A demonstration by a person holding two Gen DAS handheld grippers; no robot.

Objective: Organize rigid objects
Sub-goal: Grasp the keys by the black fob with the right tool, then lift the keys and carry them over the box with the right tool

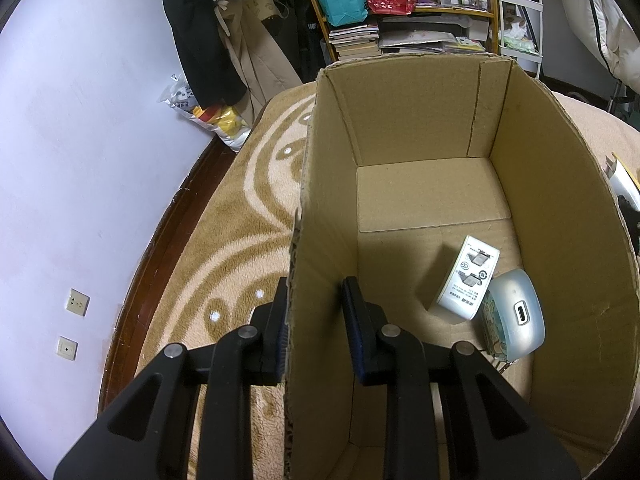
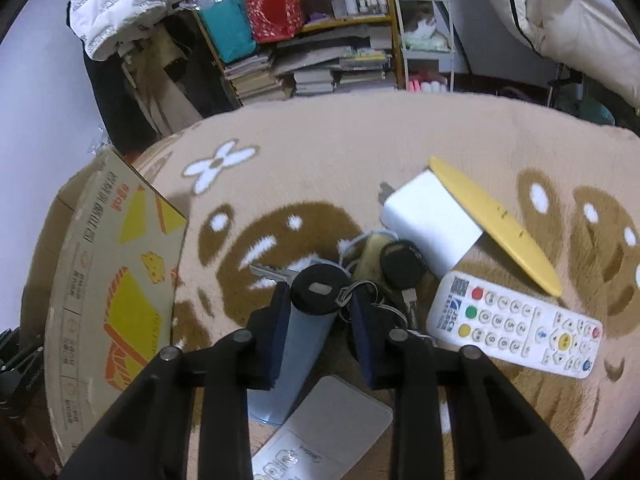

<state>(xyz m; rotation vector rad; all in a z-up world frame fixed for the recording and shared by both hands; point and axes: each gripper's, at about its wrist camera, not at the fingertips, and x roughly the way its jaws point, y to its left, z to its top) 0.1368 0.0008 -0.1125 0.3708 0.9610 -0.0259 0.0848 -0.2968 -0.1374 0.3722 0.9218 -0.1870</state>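
Left gripper (image 1: pixel 316 312) straddles the cardboard box (image 1: pixel 560 208) wall at lower centre, jaws apart. Right gripper (image 2: pixel 320 308) spread around the key bunch (image 2: pixel 320 294), centre frame, beside the white remote (image 2: pixel 516 324).

Left gripper (image 1: pixel 316 300) is parted, its two fingers straddling a box wall (image 1: pixel 320 280): left finger outside and against it, right finger inside with a gap. Pointing forward and down.

Right gripper (image 2: pixel 320 304) is also parted, angled down over the keys (image 2: pixel 320 290), one round black key head between the finger tips. Whether the pads touch it can't be told. No hand or sleeve visible in either view.
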